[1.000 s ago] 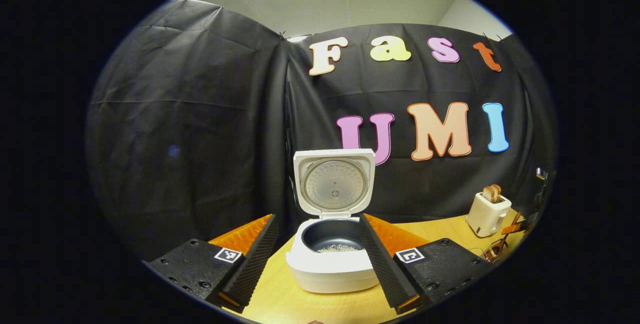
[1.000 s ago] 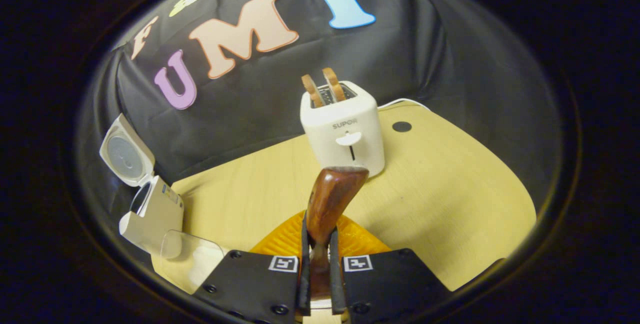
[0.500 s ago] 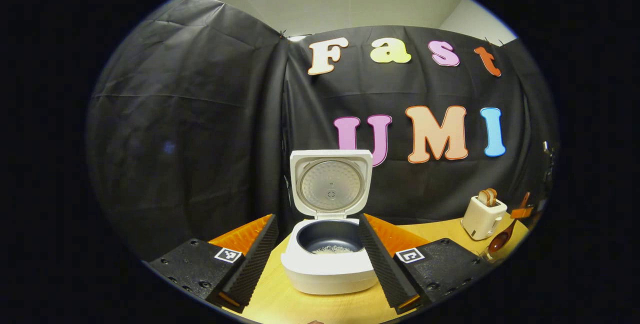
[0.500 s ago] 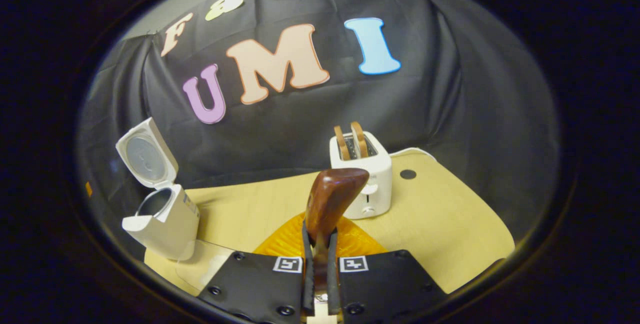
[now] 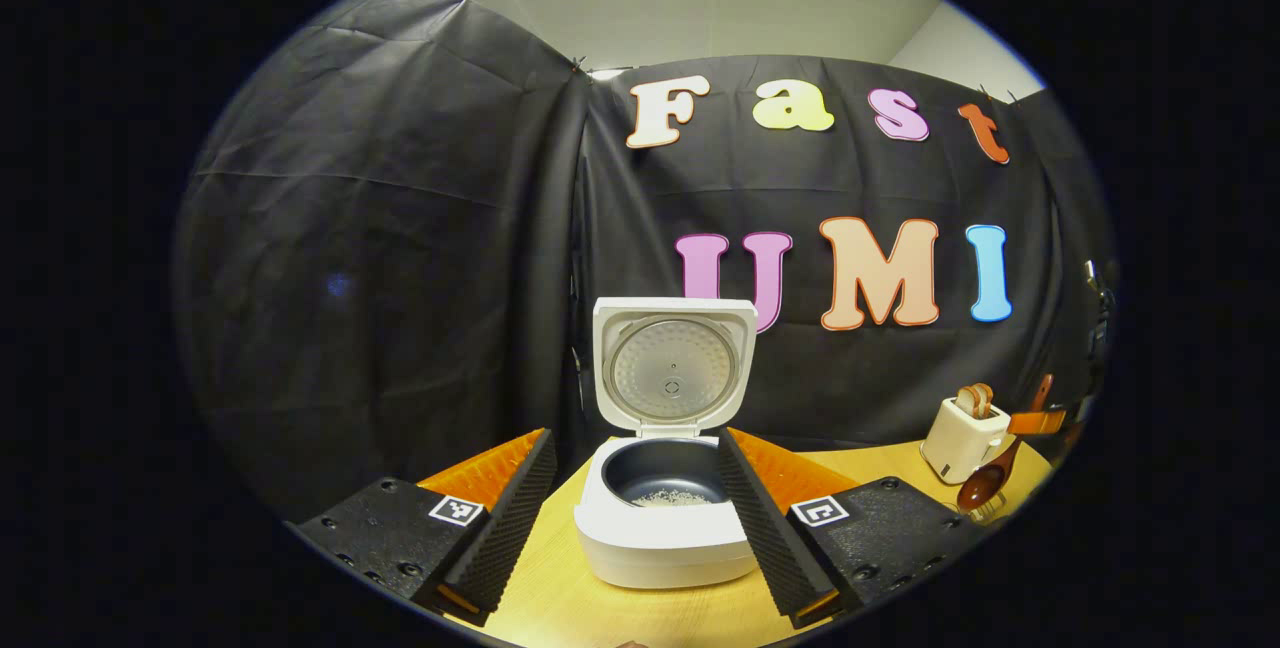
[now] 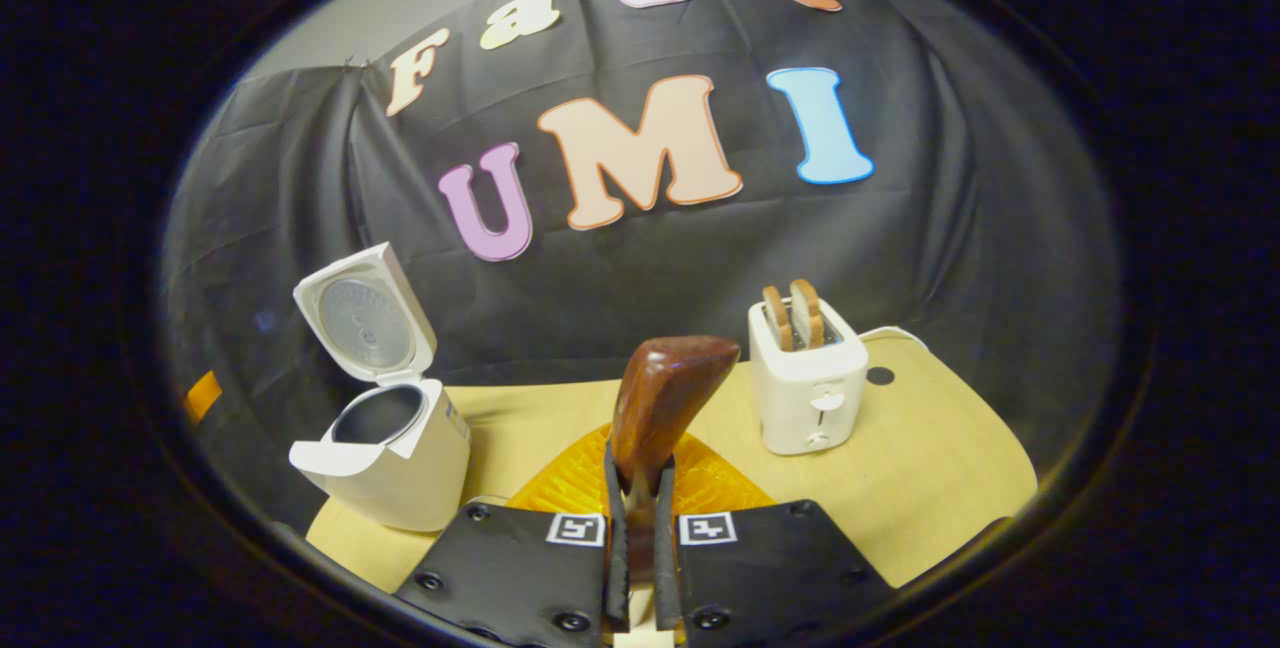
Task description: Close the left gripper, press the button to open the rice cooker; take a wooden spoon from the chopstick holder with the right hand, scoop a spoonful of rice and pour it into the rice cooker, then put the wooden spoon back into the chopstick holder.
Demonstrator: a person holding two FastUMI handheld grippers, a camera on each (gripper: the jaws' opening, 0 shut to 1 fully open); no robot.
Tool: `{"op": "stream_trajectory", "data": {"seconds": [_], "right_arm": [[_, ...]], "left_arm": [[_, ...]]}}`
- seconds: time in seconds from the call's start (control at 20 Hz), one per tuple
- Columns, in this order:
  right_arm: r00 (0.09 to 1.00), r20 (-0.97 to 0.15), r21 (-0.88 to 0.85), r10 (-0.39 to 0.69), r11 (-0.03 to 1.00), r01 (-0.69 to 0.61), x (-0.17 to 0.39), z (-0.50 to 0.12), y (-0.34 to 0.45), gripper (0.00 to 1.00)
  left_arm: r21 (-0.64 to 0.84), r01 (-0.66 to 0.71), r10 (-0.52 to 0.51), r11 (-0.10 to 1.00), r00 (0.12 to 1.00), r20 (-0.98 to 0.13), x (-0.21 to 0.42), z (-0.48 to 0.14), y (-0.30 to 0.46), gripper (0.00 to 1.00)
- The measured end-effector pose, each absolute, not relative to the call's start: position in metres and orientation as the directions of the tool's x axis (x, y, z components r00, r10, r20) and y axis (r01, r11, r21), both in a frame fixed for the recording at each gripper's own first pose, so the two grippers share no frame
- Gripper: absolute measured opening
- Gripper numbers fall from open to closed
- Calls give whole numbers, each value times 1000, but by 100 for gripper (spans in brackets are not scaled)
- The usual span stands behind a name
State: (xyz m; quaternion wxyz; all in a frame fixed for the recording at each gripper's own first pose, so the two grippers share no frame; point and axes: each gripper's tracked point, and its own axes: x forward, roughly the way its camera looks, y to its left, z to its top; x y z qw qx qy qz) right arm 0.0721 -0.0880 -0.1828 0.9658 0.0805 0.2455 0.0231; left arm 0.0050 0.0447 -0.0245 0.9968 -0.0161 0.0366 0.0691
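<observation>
The rice cooker (image 5: 665, 518) is standing open on the pale wooden tabletop (image 6: 930, 468), its round-cornered white lid (image 5: 672, 363) tipped upright and showing a dull metal disc inside, while a thin scatter of white rice (image 5: 672, 499) is lying on the bottom of the dark, smooth inner pot. So the button step looks done, and the pouring step seems done as well, since the wooden spoon (image 6: 660, 408) is sitting with its glossy reddish-brown bowl raised and no grains are showing on the side that faces the camera. The right tongs (image 6: 640, 568) are pinching the spoon's handle, both fingers pressing on it from either side, with the bowl pointing forward and up toward the far wall. The left tongs (image 5: 635, 498) are hanging spread wide apart, holding nothing, their ridged inner faces framing the cooker near the left end of the tabletop. In the left gripper view the spoon is appearing at the far right, beside a boxy white toaster (image 6: 808, 388) with two slices of bread standing in its slots. What is left, by my reading, is carrying the spoon back to the chopstick holder and lowering it in handle or bowl first without knocking the holder over; that calls for a steady, upright descent before the right tongs let go.
</observation>
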Motion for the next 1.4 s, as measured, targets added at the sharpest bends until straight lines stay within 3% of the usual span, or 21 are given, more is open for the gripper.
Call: {"op": "stream_trajectory", "data": {"seconds": [0.45, 1.05, 1.4], "right_arm": [[857, -504, -8, 105, 992, -126, 64, -230, -32, 13], [887, -461, -317, -19, 937, -145, 69, -278, -5, 13], [859, -511, -248, 26, 953, -176, 57, -293, 29, 13]], "left_arm": [[-17, -176, 175, 984, 982, -72, 1, -28, 52, 95], [-6, -194, 193, 981, 979, -72, -18, -31, 86, 95], [-12, -187, 185, 982, 979, -81, -16, -36, 95, 95]]}}
